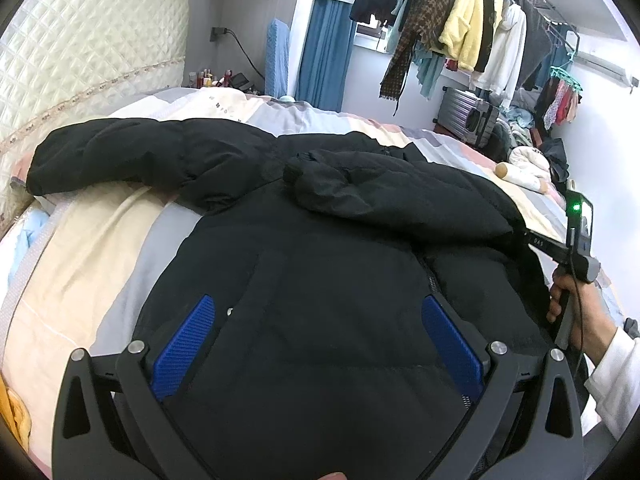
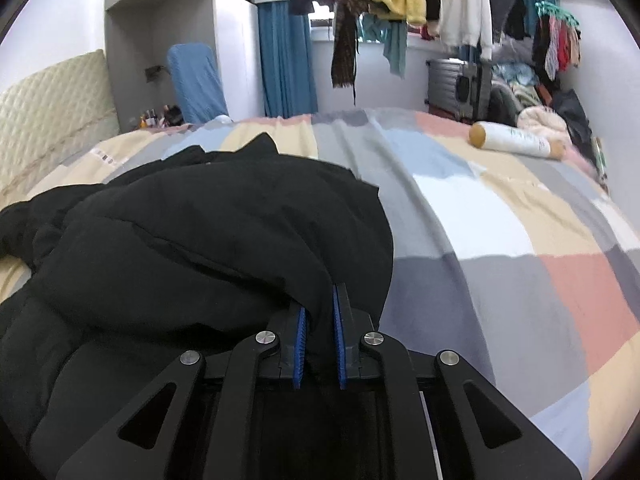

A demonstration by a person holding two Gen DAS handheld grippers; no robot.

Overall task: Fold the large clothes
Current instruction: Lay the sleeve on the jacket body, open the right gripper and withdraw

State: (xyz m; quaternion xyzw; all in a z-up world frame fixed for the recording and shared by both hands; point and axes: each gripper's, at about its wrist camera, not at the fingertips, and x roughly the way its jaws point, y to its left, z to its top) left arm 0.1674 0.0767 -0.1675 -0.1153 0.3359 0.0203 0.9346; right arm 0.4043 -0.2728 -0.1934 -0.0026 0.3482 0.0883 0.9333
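A large black puffer jacket lies front up on the bed, one sleeve stretched out to the far left, the other sleeve folded across the chest. My left gripper is open and empty, its blue pads wide apart above the jacket's lower front. My right gripper is shut on the jacket's right side fabric, which bunches up in front of it. The right gripper also shows in the left wrist view at the jacket's right edge.
The bed has a patchwork cover in beige, grey, pink and white. A white bottle lies at its far right. A padded headboard stands left. A clothes rail, suitcase and clothes pile fill the far side.
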